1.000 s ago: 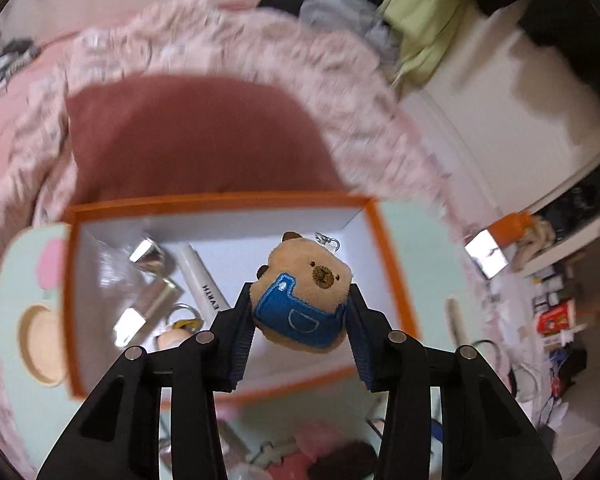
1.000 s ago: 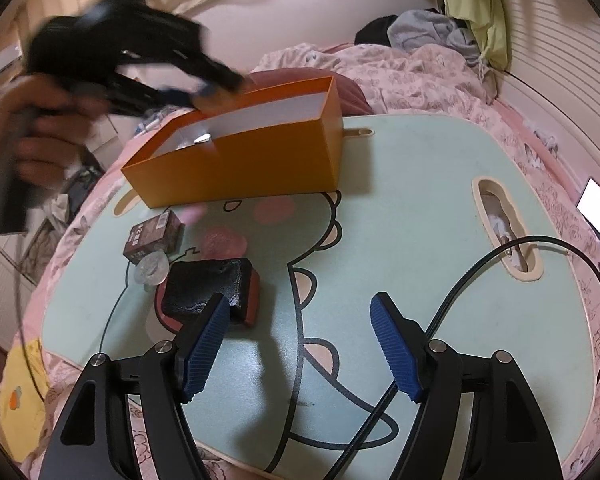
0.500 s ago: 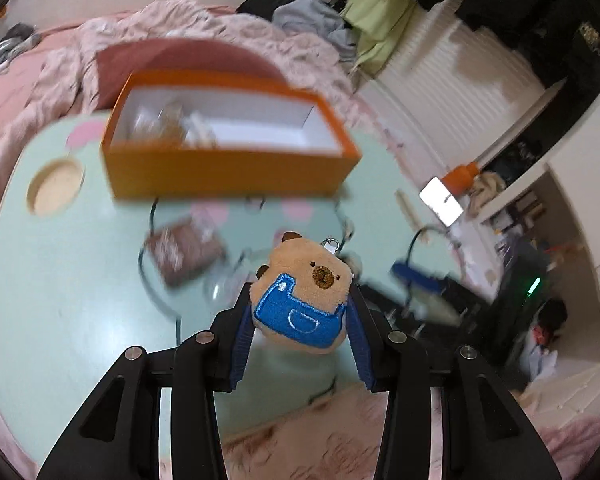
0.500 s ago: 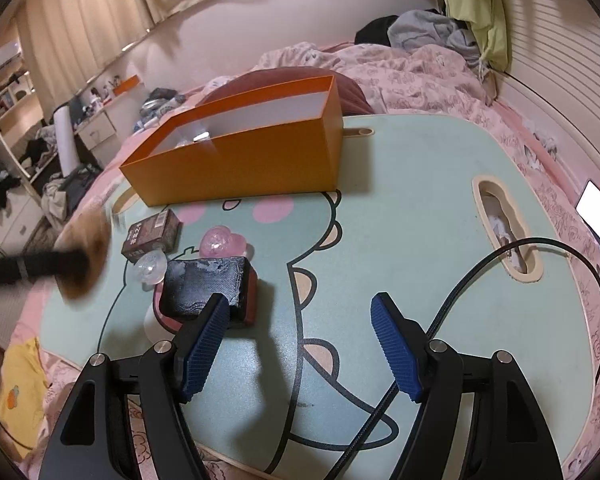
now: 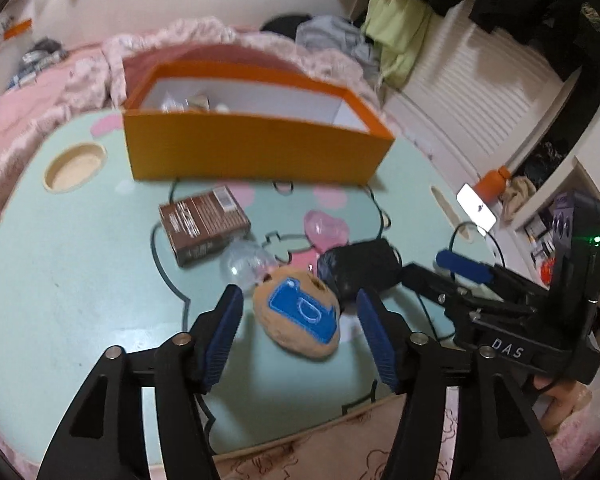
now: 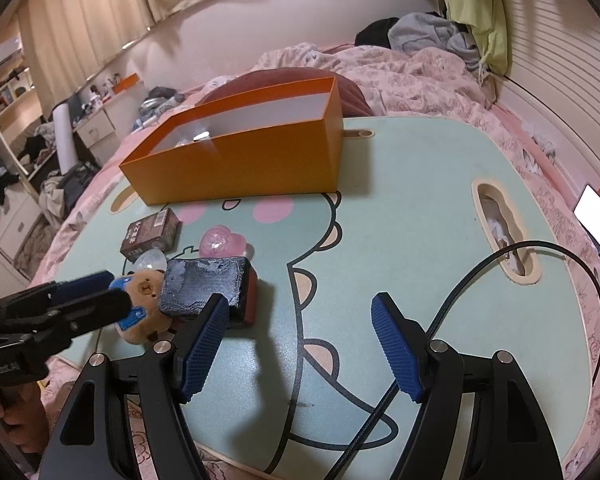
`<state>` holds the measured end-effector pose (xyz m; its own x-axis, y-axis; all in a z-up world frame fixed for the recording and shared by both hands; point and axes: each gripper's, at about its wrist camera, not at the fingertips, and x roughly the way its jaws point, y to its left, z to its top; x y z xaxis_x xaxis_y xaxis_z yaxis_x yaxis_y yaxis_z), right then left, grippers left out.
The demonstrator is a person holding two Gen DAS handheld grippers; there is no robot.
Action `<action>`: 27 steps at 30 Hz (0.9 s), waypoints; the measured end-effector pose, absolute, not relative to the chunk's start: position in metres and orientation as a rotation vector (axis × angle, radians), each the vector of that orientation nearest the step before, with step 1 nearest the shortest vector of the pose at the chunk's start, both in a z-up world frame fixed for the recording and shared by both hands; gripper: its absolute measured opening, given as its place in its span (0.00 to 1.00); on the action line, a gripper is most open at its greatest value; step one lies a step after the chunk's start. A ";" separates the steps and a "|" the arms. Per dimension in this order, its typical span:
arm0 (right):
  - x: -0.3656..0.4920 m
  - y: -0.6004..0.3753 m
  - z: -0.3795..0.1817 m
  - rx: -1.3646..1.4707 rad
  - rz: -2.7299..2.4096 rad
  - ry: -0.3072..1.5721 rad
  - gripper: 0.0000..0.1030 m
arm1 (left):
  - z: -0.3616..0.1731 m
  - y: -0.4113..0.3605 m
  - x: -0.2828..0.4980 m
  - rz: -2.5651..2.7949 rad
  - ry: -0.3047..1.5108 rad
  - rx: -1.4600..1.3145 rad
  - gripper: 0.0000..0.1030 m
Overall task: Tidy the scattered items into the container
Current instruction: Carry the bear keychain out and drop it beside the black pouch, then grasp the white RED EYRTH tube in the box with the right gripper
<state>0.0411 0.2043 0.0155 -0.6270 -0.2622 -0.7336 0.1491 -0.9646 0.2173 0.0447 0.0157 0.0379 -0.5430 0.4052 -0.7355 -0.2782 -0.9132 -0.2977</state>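
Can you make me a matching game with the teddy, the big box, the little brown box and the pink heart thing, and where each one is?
Things:
1. plush bear
2. orange box
3. brown carton
4. pink heart

Places:
A. far side of the mint table
B. between the opening left gripper pads, not pressed
C. just beyond the black pouch
D. lying flat, left of the clear ball

Pairs: 1-B, 2-A, 3-D, 4-C
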 end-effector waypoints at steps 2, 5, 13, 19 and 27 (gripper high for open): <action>0.041 0.204 0.015 1.221 -2.637 -0.201 0.71 | 0.040 0.011 0.048 2.477 -0.238 -1.191 0.67; 0.043 0.205 0.017 1.205 -2.647 -0.207 0.71 | 0.042 -0.002 0.053 2.531 -0.314 -1.155 0.67; 0.034 0.212 0.044 1.139 -2.646 -0.236 0.67 | 0.026 -0.018 0.057 2.619 -0.363 -1.241 0.67; 0.008 0.195 0.087 1.071 -2.640 -0.139 0.61 | 0.020 -0.031 0.056 2.677 -0.387 -1.305 0.67; -0.062 0.146 0.111 1.149 -2.537 -0.012 0.45 | 0.015 -0.028 0.053 2.685 -0.333 -1.362 0.68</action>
